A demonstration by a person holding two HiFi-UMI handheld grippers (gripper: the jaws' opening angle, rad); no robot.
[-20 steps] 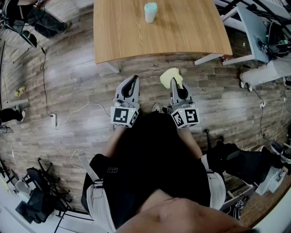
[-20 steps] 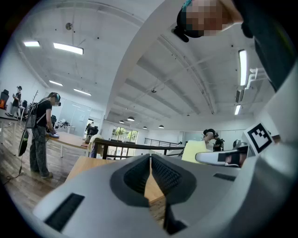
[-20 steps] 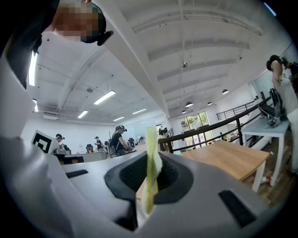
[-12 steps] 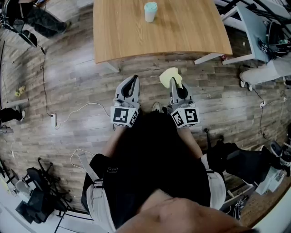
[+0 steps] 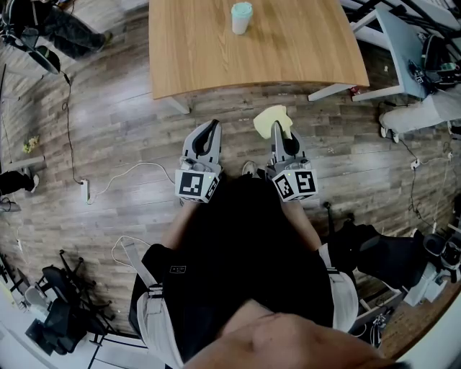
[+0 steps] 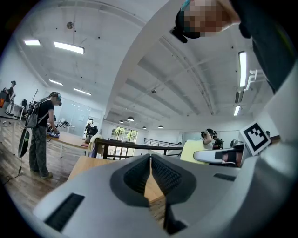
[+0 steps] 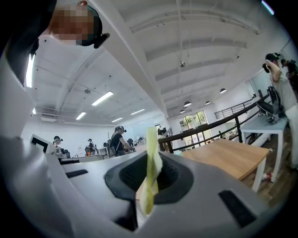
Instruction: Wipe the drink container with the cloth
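Note:
The drink container, a pale cup with a teal lid (image 5: 240, 18), stands upright on the wooden table (image 5: 202, 65) at the top of the head view. My right gripper (image 5: 279, 130) is shut on a yellow cloth (image 5: 269, 119); in the right gripper view the cloth (image 7: 151, 172) sticks up between the closed jaws. My left gripper (image 5: 211, 128) is shut with nothing in it, its jaws pressed together in the left gripper view (image 6: 150, 174). Both grippers hang over the wood floor, short of the table's near edge, pointing towards it.
A white cable and power strip (image 5: 85, 189) lie on the floor to the left. White desk legs and equipment (image 5: 403, 50) stand at the right. Other people work at tables (image 6: 44, 132) in the background. The table's near edge (image 5: 259, 86) lies just ahead of the grippers.
Nothing has visibly changed beyond a very slight shift of the view; both grippers hold the same pose with the cloth still gripped.

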